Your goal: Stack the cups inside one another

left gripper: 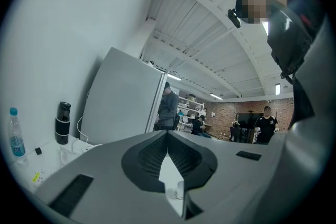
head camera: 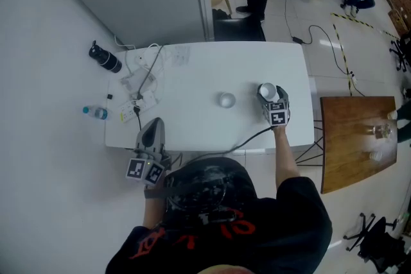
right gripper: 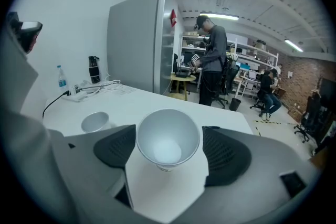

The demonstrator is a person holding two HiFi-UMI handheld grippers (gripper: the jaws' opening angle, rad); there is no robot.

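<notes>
The right gripper (head camera: 270,98) sat low over the right part of the white table (head camera: 192,74), its jaws spread wide on either side of an upright white cup (right gripper: 168,140). In the right gripper view the dark ribbed pads (right gripper: 116,147) flanked the cup's rim closely. The left pad was about touching it, but nothing showed a squeeze: the rim was round and the cup stood on its own base on the table. The second cup (head camera: 226,100) stood upright to its left, well apart, nearer the table's middle. The left gripper (head camera: 153,125) hung level at the table's near edge, its fingertips together and nothing between them.

The step in hand looked like the pickup of the right-hand cup. To do it well, the cup would first need centring between the pads, so that one pad did not push it over. The jaws would then do best to close gently and evenly on the wall just beneath the rim, so that the thin cup neither buckled nor slid away sideways. A straight lift would follow, then a carry leftward until the cup's base hung upright over the other cup's mouth, and only then a lowering. The idle left gripper could steady the receiving cup if it seemed likely to tip.
</notes>
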